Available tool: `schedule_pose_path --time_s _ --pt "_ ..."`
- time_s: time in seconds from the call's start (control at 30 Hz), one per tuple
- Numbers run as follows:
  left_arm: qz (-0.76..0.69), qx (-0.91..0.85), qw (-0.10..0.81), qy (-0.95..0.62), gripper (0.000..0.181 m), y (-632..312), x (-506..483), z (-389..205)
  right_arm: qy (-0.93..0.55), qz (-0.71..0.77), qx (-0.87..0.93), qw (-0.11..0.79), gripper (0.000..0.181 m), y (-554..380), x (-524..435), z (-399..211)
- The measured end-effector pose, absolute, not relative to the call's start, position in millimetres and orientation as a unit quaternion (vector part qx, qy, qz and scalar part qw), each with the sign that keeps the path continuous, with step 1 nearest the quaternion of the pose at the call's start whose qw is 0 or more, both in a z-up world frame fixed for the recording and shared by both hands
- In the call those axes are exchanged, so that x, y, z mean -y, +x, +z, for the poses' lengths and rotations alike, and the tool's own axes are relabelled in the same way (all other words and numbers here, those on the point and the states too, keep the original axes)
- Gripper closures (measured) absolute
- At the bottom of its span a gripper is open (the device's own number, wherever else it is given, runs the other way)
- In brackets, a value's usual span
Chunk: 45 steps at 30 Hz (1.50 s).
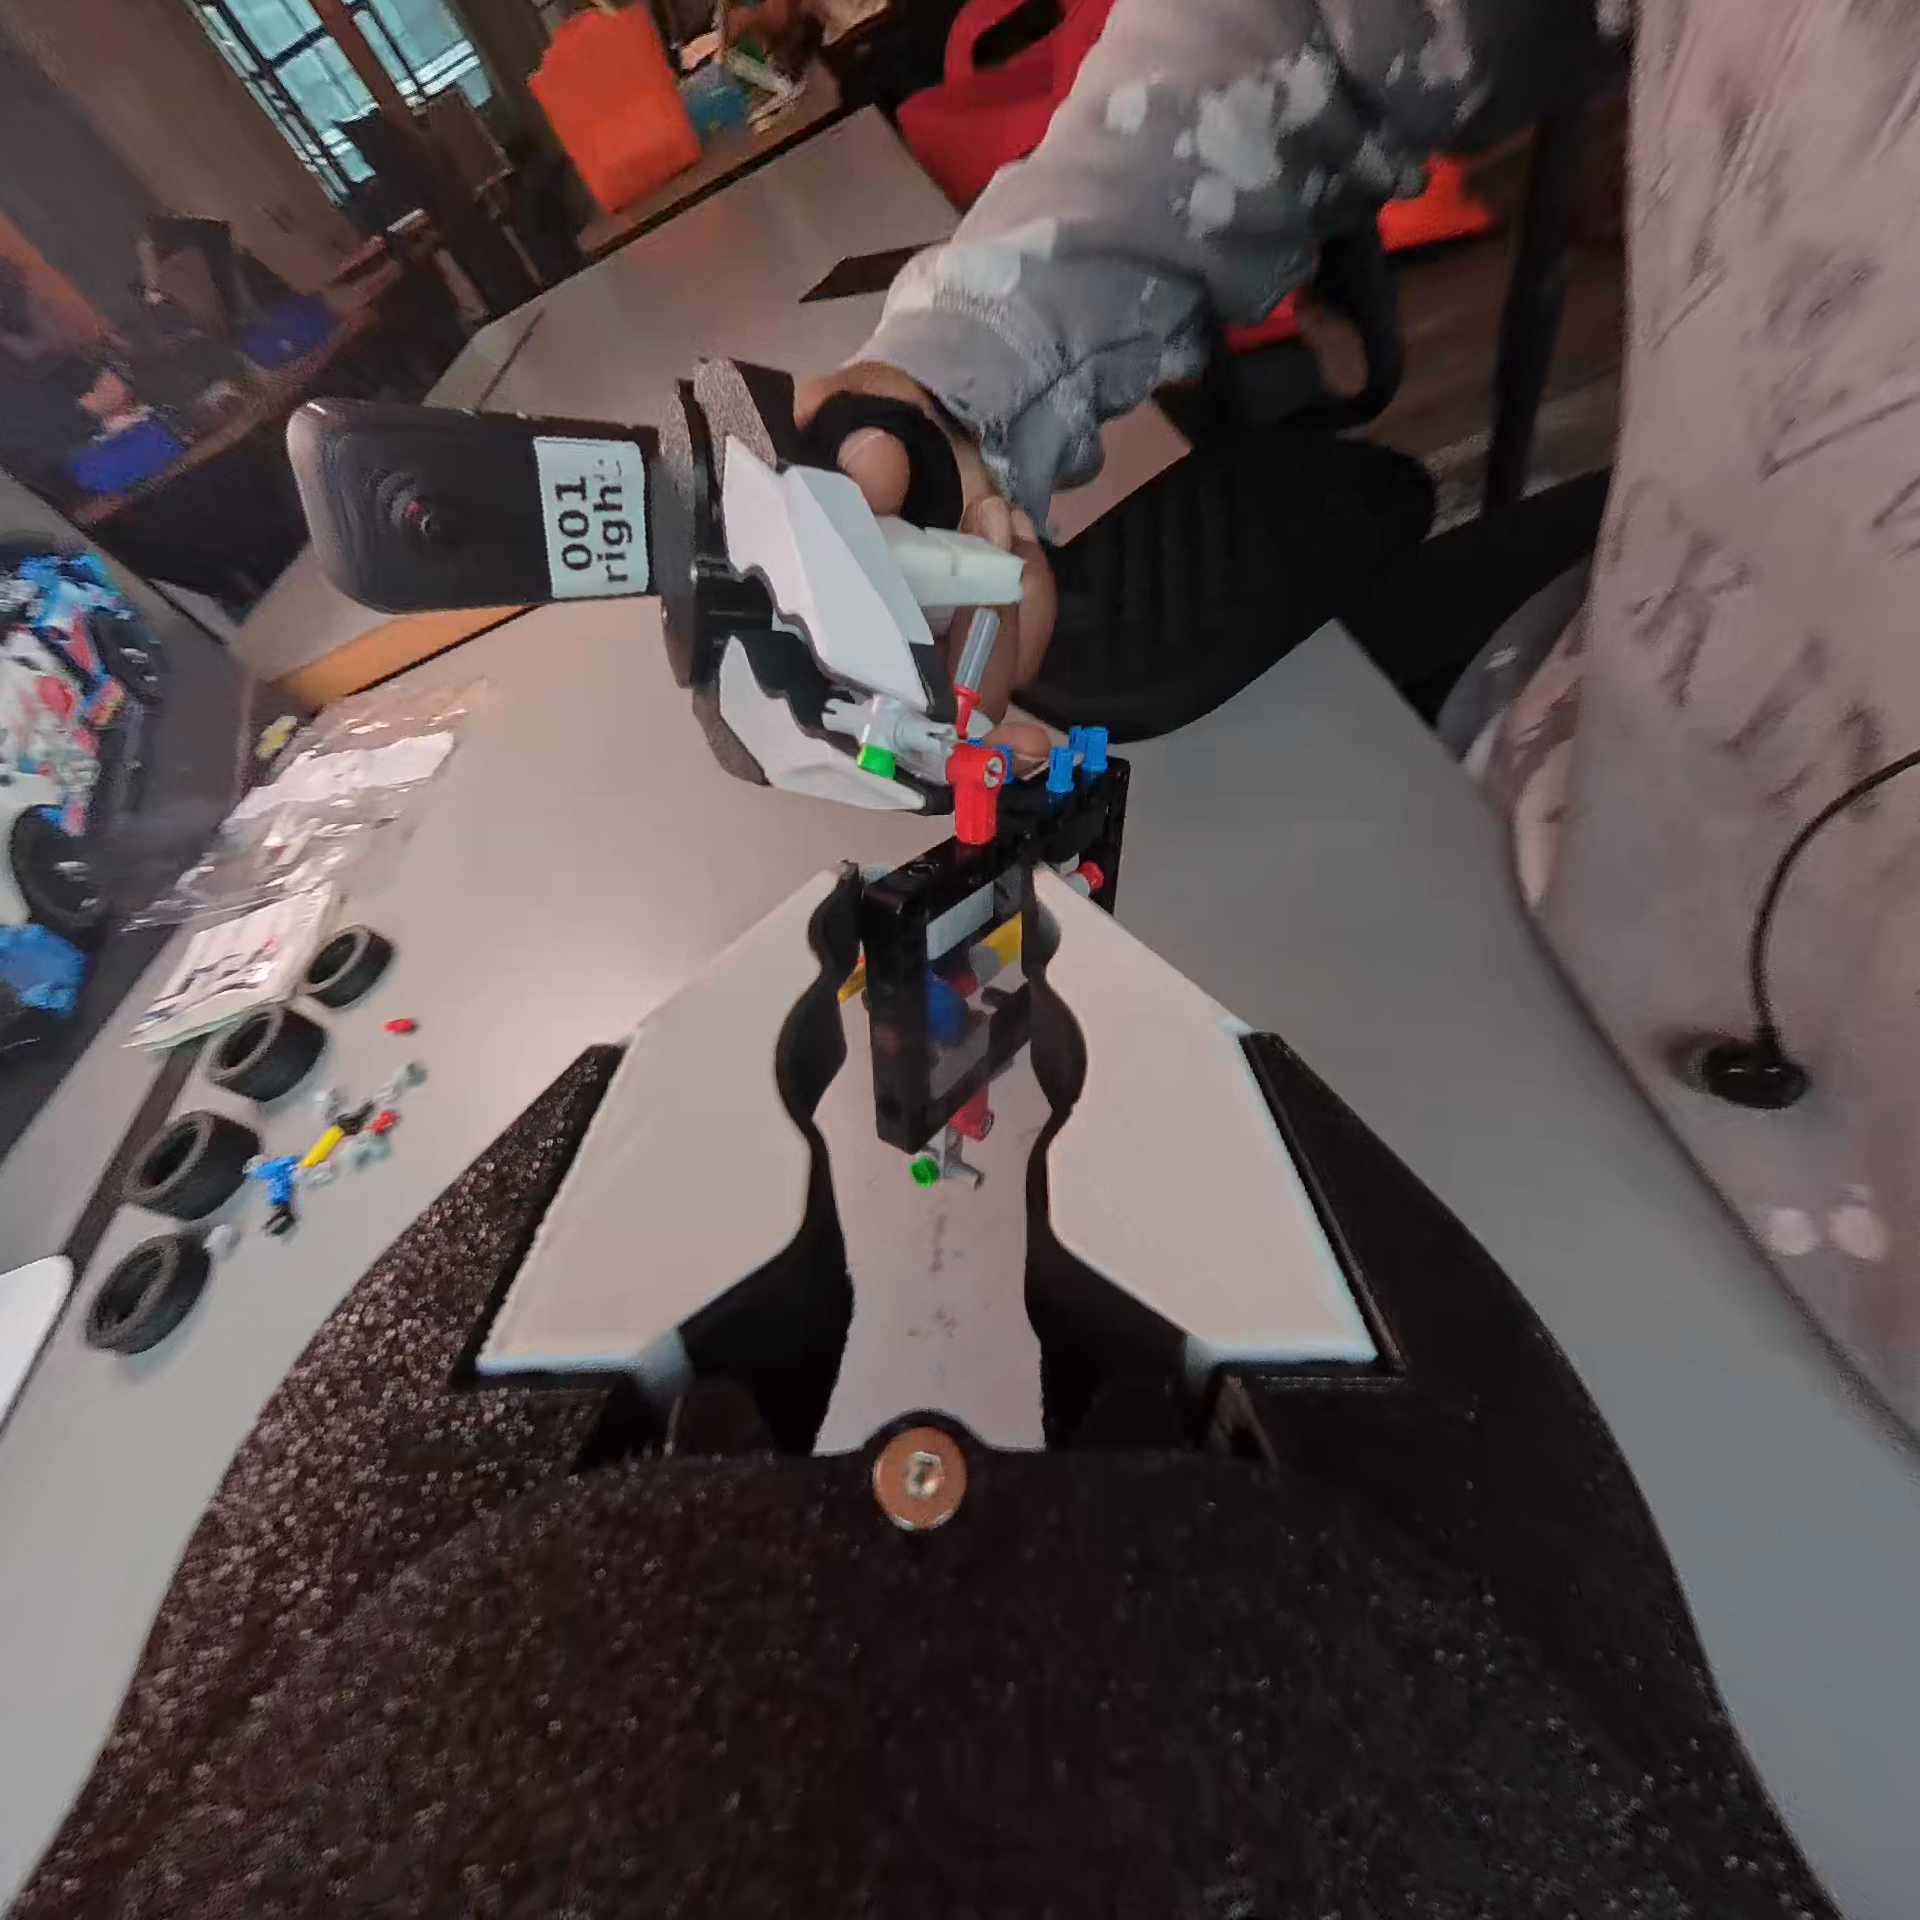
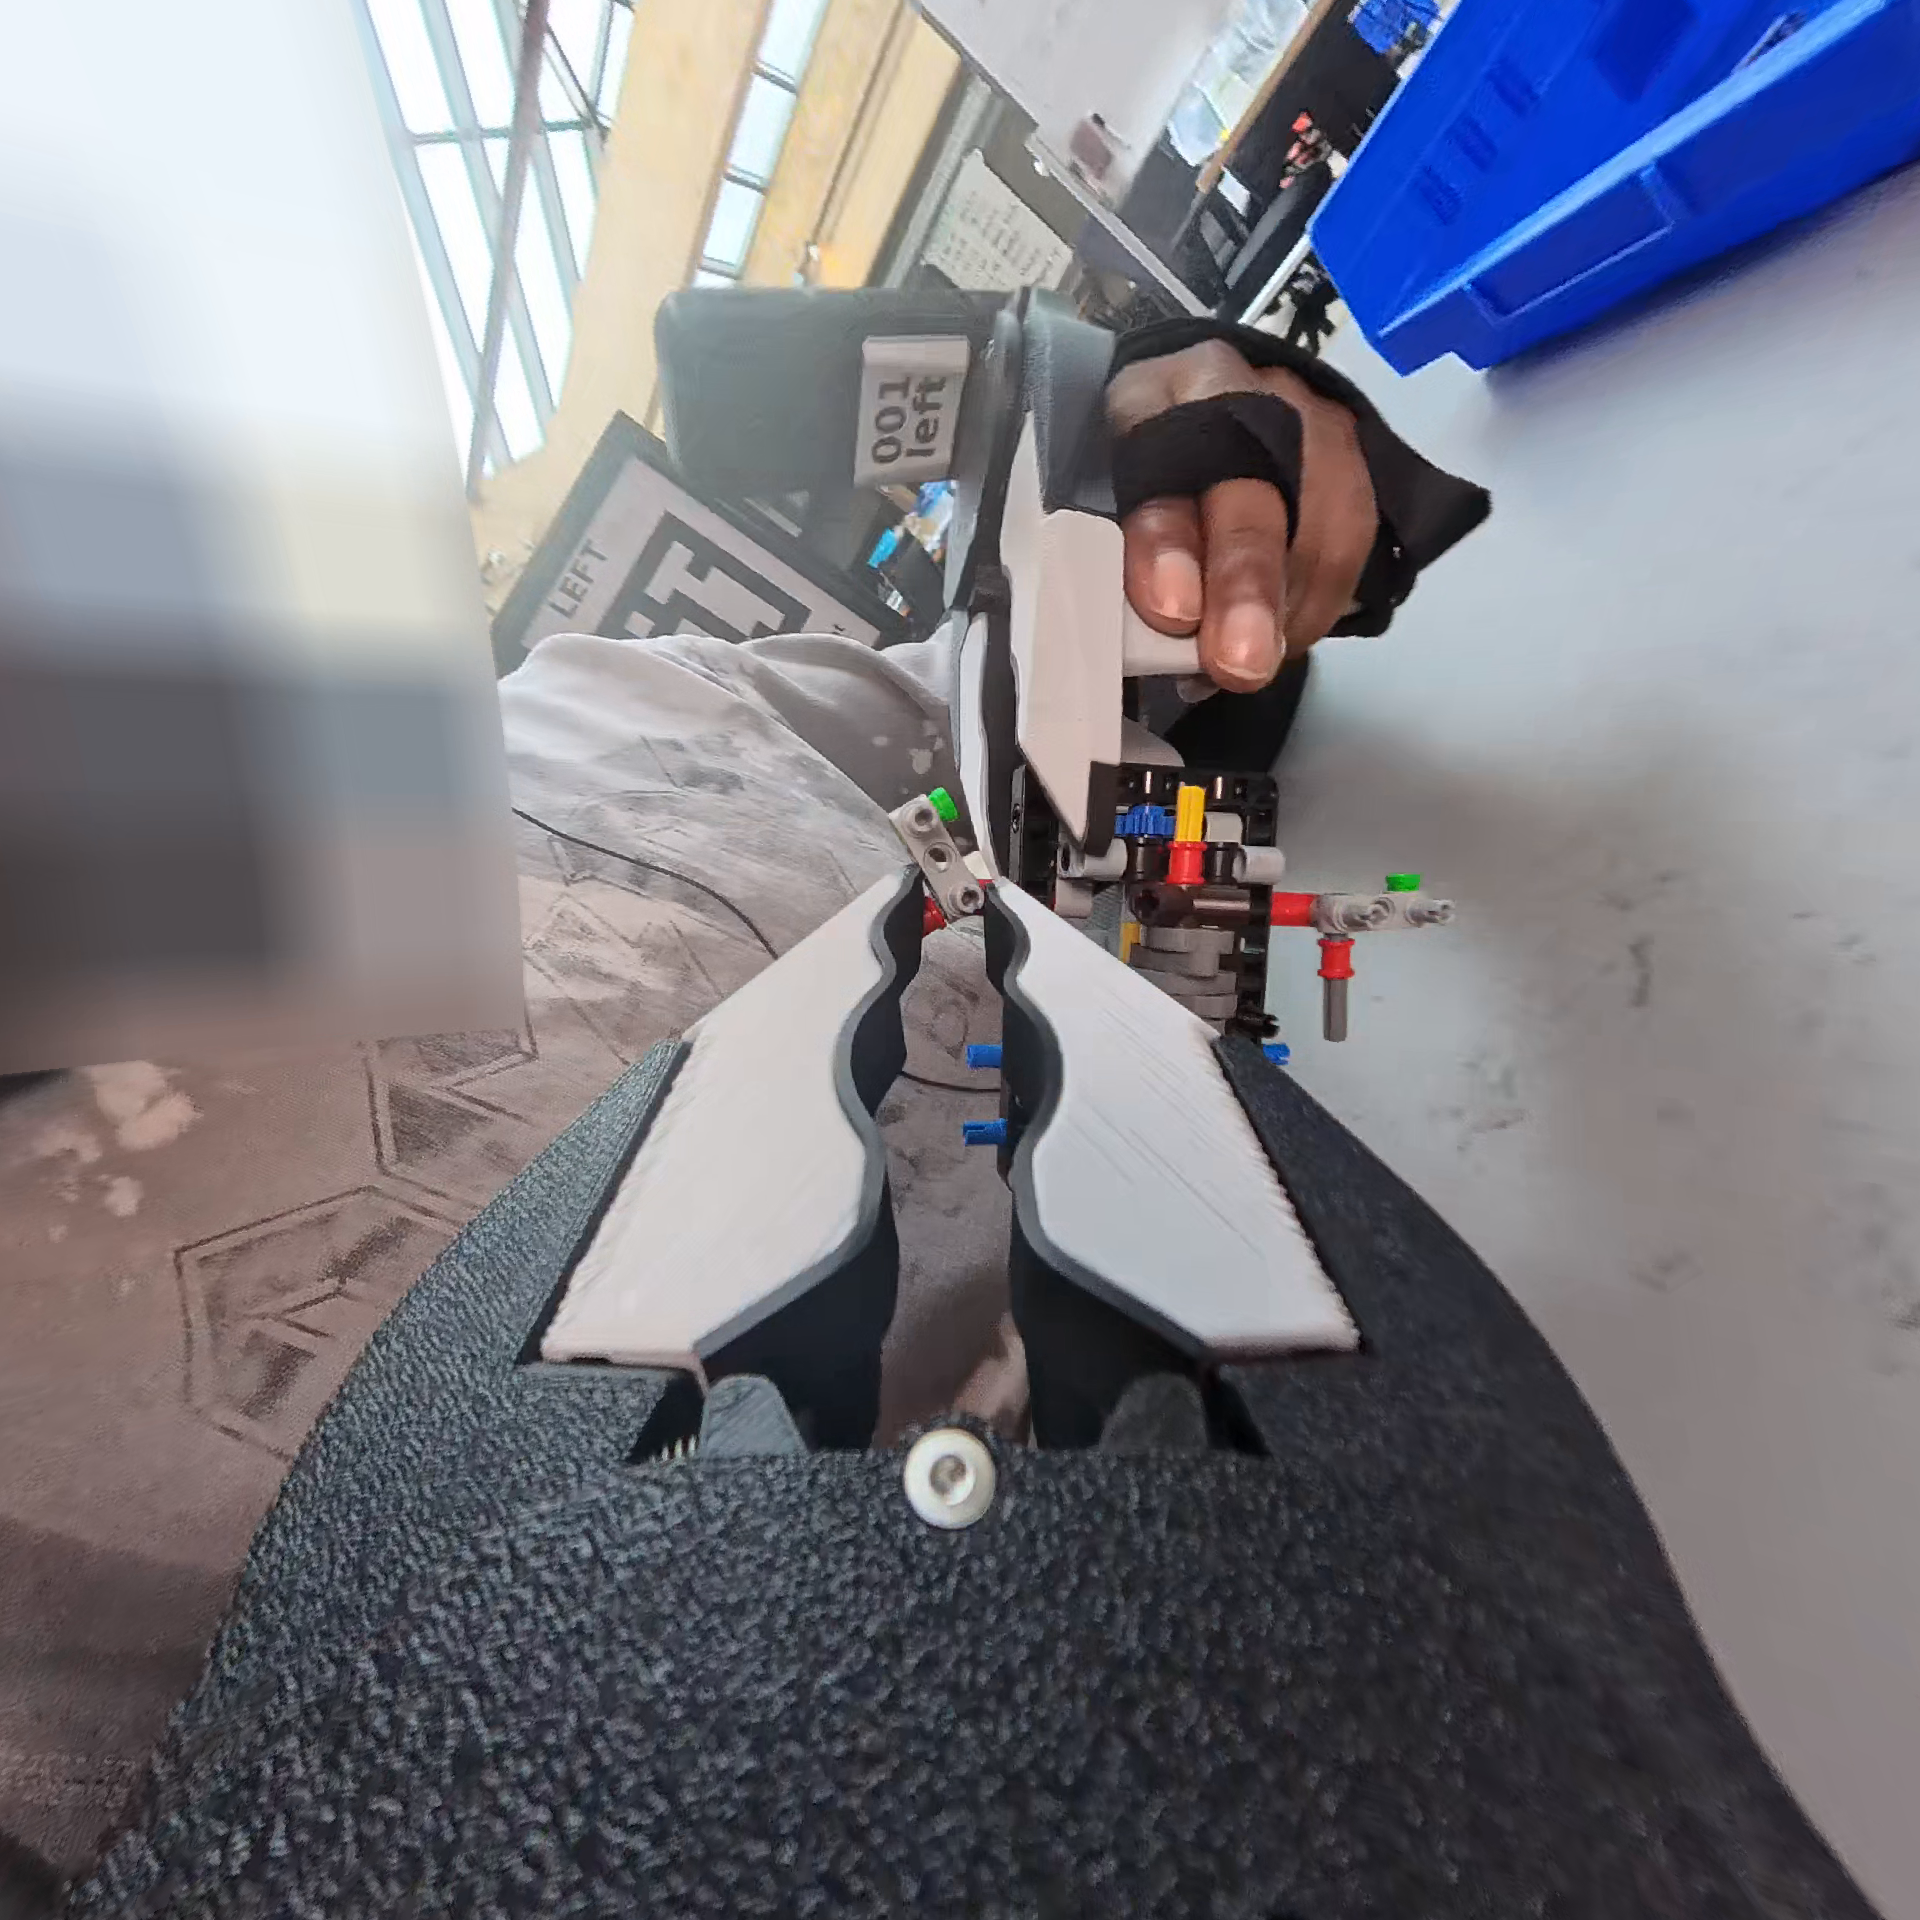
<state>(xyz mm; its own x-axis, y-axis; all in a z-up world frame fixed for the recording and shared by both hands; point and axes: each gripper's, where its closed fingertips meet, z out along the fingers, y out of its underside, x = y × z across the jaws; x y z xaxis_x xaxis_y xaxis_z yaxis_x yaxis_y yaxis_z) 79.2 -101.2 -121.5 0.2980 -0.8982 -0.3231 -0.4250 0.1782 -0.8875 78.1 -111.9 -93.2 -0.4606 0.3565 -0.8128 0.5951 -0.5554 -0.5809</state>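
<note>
Left gripper [image 1: 940, 997]: pinching black brick frame [image 1: 966, 977], held above grey table [image 1: 582, 831].
Right gripper [image 2: 954, 902]: pinching small grey beam [image 2: 940, 854] at frame's end.
Room: tyres [image 1: 249, 1049] well left of frame.

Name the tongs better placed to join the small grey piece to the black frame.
Right, probably: the right tongs pinch the grey piece beside the frame, which the left tongs clamp.

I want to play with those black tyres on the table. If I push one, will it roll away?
Probably not as they lie: the black tyres rest flat on their sides on the table, so a push would likely slide them. Stood on edge, their round shape would probably roll. They look like hollow rubber rings, so likely light and a bit squashy.
</note>
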Motion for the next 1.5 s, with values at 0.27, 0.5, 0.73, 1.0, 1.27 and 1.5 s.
schedule_pose_path --time_s 0.27,0.5,0.73,1.0,1.27,1.5 --pt "-0.399 -0.549 0.466 -0.569 0.156 87.3 139.6 -113.4 0.419 -0.768 -0.469 0.116 0.172 87.8 146.5 -85.5" --pt "-0.549 -0.554 0.383 -0.494 0.158 107.8 176.4 -104.3 0.296 -0.774 -0.528 0.188 0.181 103.1 161.4 -82.5" --pt "-0.540 -0.544 0.412 -0.493 0.158 99.9 164.8 -81.1 0.322 -0.772 -0.531 0.134 0.181 85.8 118.0 -91.2" --pt "-0.570 -0.458 0.444 -0.517 0.158 77.9 130.9 -88.7 0.317 -0.693 -0.636 -0.121 0.155 80.6 122.3 -64.9" --pt "-0.648 -0.410 0.411 -0.494 0.158 73.4 128.5 -82.5 0.301 -0.644 -0.674 -0.200 0.171 72.6 131.4 -63.1" --pt "-0.449 -0.322 0.528 -0.644 0.147 25.5 58.3 -88.4 0.417 -0.562 -0.648 -0.301 0.173 46.3 66.9 -79.9"
